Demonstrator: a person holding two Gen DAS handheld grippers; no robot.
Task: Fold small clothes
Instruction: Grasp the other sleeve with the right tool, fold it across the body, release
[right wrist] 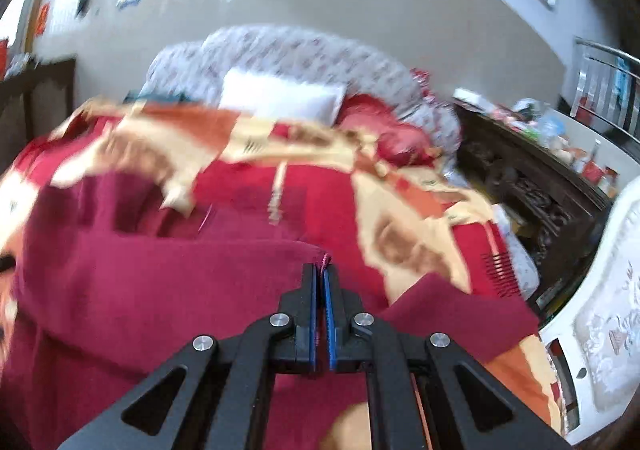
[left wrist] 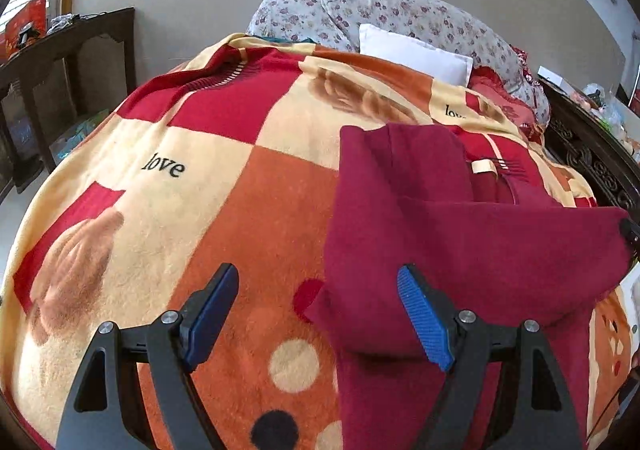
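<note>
On the bed (left wrist: 248,218), right side of its blanket, lies your maroon garment (left wrist: 460,250). The right tool (right wrist: 321,278) is pinching only a thin corner edge; tug hard and it could slip out. The left tool (left wrist: 318,314) is spread, one pad over cloth, gripping nothing, so the fold may skew. The fabric's thick, fleecy, partly doubled over.

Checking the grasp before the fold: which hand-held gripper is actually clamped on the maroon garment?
The right hand-held gripper: shut on the maroon garment edge. The left hand-held gripper stands open.
</note>
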